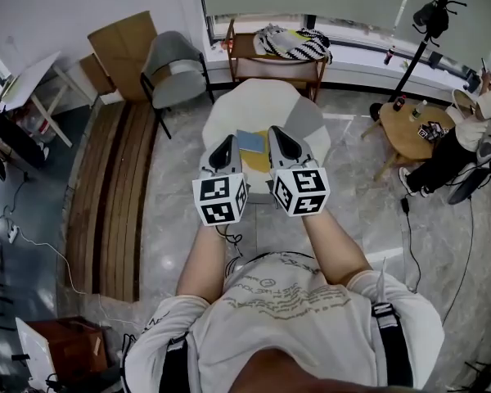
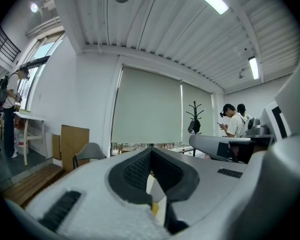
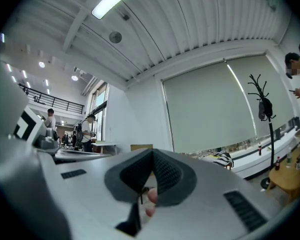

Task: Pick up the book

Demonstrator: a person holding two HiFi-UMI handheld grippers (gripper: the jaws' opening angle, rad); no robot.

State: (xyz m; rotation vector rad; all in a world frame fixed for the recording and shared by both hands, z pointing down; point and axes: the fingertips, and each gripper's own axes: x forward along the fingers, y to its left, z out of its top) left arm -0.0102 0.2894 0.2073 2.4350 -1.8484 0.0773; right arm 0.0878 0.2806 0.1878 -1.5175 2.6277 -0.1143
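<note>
**A:** Where is the book [image 1: 251,142] for you now?

**B:** It lies flat on the round desk [image 1: 229,109], on the part nearest to me. In the head view it is between my left gripper [image 1: 227,143] and my right gripper [image 1: 277,133]. Both hang over the desk and point level. I cannot tell if either one touches the book.

**A:** And your fingers?

**B:** They are together on both sides. The left fingers [image 2: 135,171] meet at the tip with nothing clamped between them, and the right fingers [image 3: 167,171] do the same.

**A:** So how do you do this step well?

**B:** I think I must first part the fingers of one gripper, because shut fingers cannot take anything. Then I should tip that gripper down, since pointing level it passes over the cover. The book is flat on the desk, so there is little edge to catch. I would bring one finger under a side edge and the other on top. The second gripper could press the far side, so the book does not slide away.

**A:** How does the book look?

**B:** It is thin, with a pale blue cover. There seems to be a yellowish band along the edge toward me. It looks light, but maybe it bends if I take only a corner.
</note>
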